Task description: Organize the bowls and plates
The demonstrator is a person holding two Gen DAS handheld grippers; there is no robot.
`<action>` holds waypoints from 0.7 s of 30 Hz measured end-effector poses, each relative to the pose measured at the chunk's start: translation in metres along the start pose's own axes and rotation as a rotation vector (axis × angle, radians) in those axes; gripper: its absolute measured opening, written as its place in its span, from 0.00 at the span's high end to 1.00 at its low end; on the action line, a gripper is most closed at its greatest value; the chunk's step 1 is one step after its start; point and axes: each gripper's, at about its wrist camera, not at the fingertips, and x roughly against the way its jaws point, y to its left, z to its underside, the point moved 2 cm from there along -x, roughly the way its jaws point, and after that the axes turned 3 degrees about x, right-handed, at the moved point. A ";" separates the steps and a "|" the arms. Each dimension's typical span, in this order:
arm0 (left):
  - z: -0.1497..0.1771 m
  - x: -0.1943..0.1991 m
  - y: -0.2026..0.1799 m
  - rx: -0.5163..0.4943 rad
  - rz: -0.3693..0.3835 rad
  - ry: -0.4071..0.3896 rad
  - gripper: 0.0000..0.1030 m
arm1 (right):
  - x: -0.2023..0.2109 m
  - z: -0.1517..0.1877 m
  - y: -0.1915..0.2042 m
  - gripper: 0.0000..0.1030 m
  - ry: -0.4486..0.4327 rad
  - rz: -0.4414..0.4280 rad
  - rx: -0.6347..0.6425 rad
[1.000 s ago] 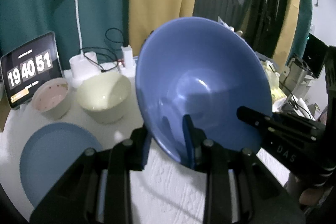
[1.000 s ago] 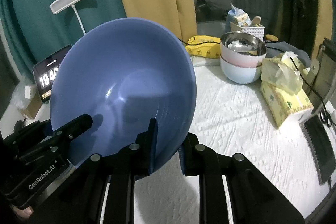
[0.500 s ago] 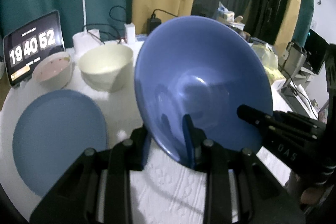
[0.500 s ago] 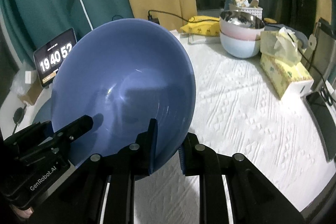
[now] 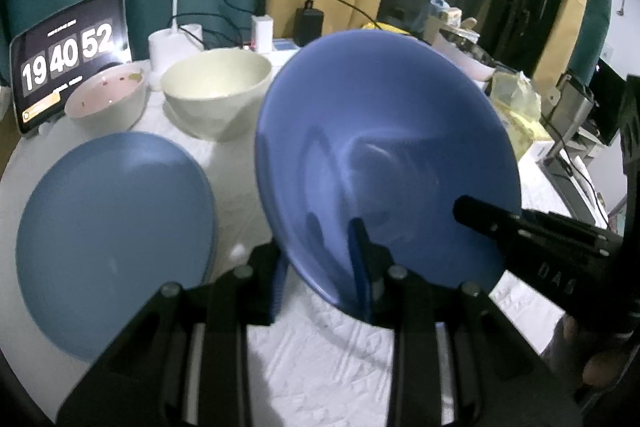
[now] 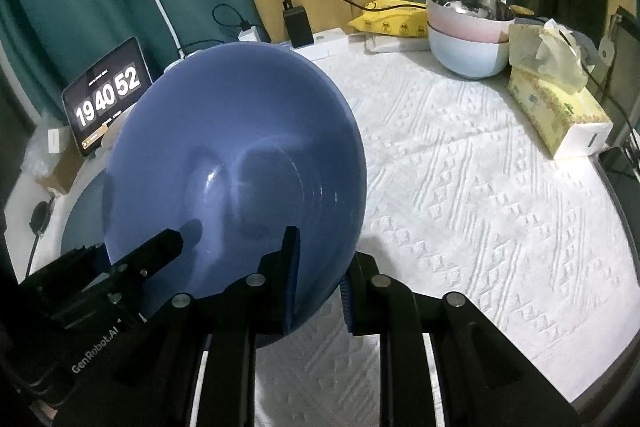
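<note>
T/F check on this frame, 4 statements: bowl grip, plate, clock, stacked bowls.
1. Both grippers, left gripper and right gripper, clamp the rim of the blue bowl. True.
2. The blue plate is stacked on the cream bowl. False: it lies flat on the white tablecloth, apart from the bowl.
3. The clock tablet stands behind the pink speckled bowl. True.
4. The steel-lined bowls are upside down. False: they sit upright, nested.

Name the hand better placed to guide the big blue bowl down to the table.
Left. Both grippers, left and right, clamp the blue bowl's rim, but the left view shows the blue plate and the cream bowl beside it; the right view has them mostly hidden.
</note>
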 end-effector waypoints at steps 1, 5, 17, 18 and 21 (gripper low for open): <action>0.000 -0.001 0.000 0.000 0.000 0.006 0.70 | 0.000 0.000 0.000 0.81 0.001 0.001 -0.001; 0.001 -0.001 0.002 0.007 0.004 0.019 0.70 | -0.002 -0.002 -0.001 0.75 0.026 0.005 -0.006; -0.001 0.004 0.001 -0.002 0.004 0.006 0.67 | 0.011 -0.007 -0.007 0.69 -0.006 0.019 -0.020; -0.002 0.005 0.002 -0.001 0.007 0.003 0.63 | 0.013 -0.008 -0.007 0.69 -0.010 0.020 -0.019; -0.005 0.011 0.003 0.006 0.019 -0.017 0.56 | 0.015 -0.009 -0.006 0.68 -0.021 0.024 -0.016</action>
